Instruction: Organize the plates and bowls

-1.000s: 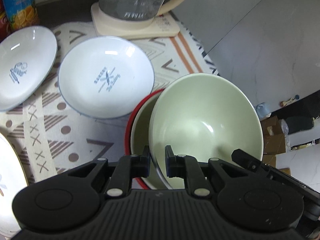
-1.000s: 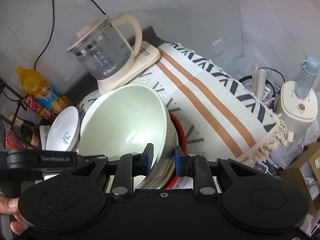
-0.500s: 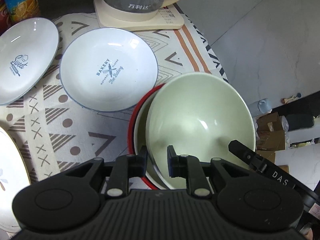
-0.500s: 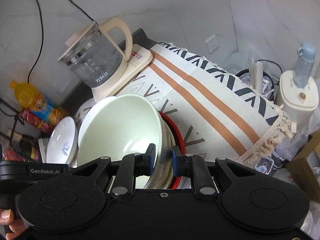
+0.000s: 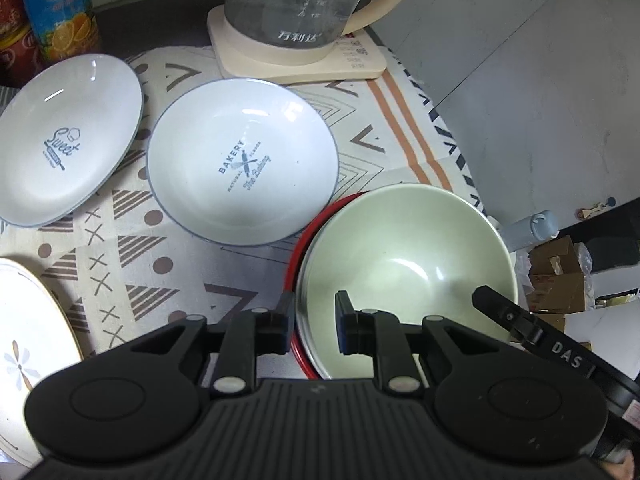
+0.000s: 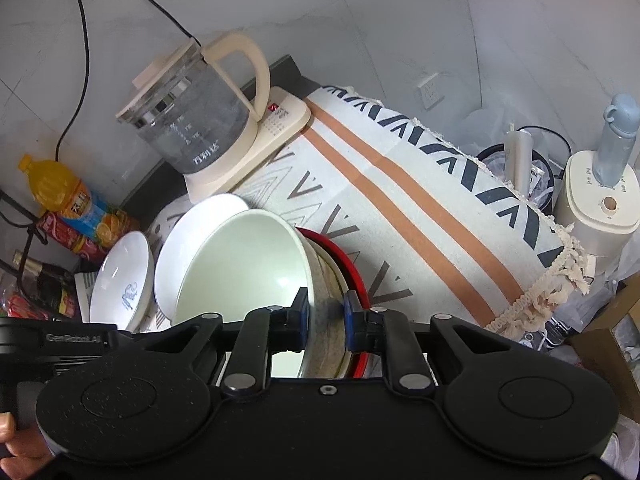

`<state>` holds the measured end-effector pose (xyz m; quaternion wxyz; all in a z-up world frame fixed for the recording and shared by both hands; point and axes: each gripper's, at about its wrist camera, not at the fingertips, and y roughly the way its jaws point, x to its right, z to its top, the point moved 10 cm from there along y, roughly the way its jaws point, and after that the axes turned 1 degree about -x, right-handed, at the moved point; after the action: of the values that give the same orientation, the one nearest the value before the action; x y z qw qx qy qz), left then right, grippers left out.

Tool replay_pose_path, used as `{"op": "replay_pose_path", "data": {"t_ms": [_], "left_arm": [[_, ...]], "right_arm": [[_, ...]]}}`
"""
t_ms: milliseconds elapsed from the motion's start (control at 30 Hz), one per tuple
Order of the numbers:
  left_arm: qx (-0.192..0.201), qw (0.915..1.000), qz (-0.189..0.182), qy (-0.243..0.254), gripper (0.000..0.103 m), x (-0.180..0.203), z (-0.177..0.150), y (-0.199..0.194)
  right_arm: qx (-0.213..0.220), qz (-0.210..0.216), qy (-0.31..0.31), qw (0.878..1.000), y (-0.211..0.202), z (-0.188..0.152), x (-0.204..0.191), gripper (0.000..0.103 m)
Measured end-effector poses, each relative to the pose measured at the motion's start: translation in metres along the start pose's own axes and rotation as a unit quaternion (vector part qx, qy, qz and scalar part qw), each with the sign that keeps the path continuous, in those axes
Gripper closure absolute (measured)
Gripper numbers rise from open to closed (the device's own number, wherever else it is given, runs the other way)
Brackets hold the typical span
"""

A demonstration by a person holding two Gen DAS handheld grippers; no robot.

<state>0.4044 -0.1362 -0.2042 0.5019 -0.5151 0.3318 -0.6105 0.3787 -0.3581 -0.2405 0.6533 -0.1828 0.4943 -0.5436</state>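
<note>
In the left wrist view, our left hand-held gripper (image 5: 312, 326) straddles the near rim of the pale green bowl (image 5: 404, 268), fingers apart, not clamping; the bowl sits nested in a red-rimmed bowl (image 5: 298, 252) on the patterned cloth (image 5: 132, 276), beside the Bakery plate (image 5: 242, 162).

In the right wrist view, our right hand-held gripper (image 6: 325, 314) spans the green bowl's (image 6: 244, 268) wall; whether it clamps, we cannot tell.

Each black tool (image 5: 312, 322) (image 6: 326, 314) has ribbed housing, round side discs, silver screws; blue-padded right fingers (image 6: 349, 316)

Bare patterned cloth (image 6: 420, 216) right of the green bowl (image 6: 244, 272); kettle (image 6: 192, 120) blocks behind.
</note>
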Motion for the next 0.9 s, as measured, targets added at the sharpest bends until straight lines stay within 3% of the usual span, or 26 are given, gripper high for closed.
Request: {"op": "replay_pose_path", "data": {"t_ms": [200,333,467,700,900], "left_arm": [[0.001,0.9999,0.014,-0.009,0.085,-0.007,0.000,0.007],[-0.002,0.9997,0.018,-0.013,0.085,-0.007,-0.001,0.011],[0.003,0.9995,0.021,-0.024,0.085,-0.010,0.000,0.010],[0.010,0.9984,0.031,-0.047,0.069,-0.019,-0.001,0.008],[0.011,0.9972,0.042,-0.061,0.063,-0.021,-0.002,0.008]], "right_arm": [[0.019,0.008,-0.030,0.999,-0.013,0.014,-0.003,0.085],[0.002,0.020,-0.032,0.999,-0.004,0.013,0.000,0.094],[-0.006,0.020,-0.041,0.999,0.002,0.010,0.001,0.095],[-0.020,0.028,-0.067,0.997,0.008,0.008,0.002,0.097],[-0.046,0.041,-0.078,0.995,0.008,0.013,0.001,0.095]]}}
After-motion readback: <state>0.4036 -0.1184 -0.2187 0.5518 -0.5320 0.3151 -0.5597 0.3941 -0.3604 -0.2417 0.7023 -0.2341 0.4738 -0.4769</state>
